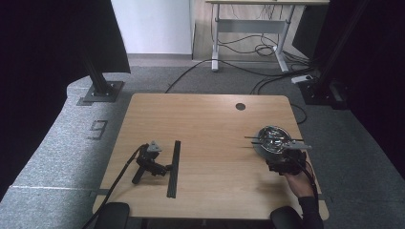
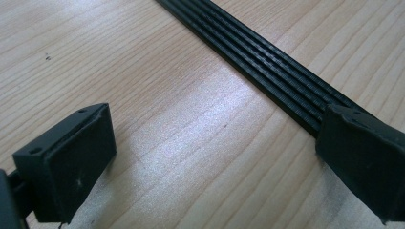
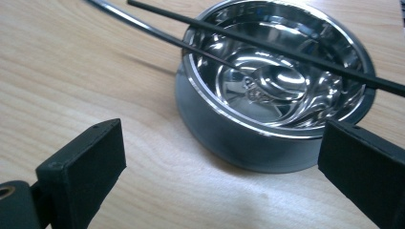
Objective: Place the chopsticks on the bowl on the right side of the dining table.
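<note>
High view: my left gripper (image 1: 168, 168) lies on the wooden table (image 1: 210, 119), jaws against a black ribbed strip (image 1: 174, 169). My right gripper (image 1: 282, 153), held in my hand (image 1: 297, 180), sits at the near rim of a steel bowl (image 1: 272, 138) with 2 black chopsticks (image 1: 267, 139) laid across it.

Left gripper view: my 2 fingers (image 2: 76, 162) stand apart; the strip runs just ahead, passing under my right finger.

Right gripper view: my 2 fingers (image 3: 86, 167) stand wide apart, gripping nothing; the bowl sits just ahead between them, chopsticks resting across its rim.
</note>
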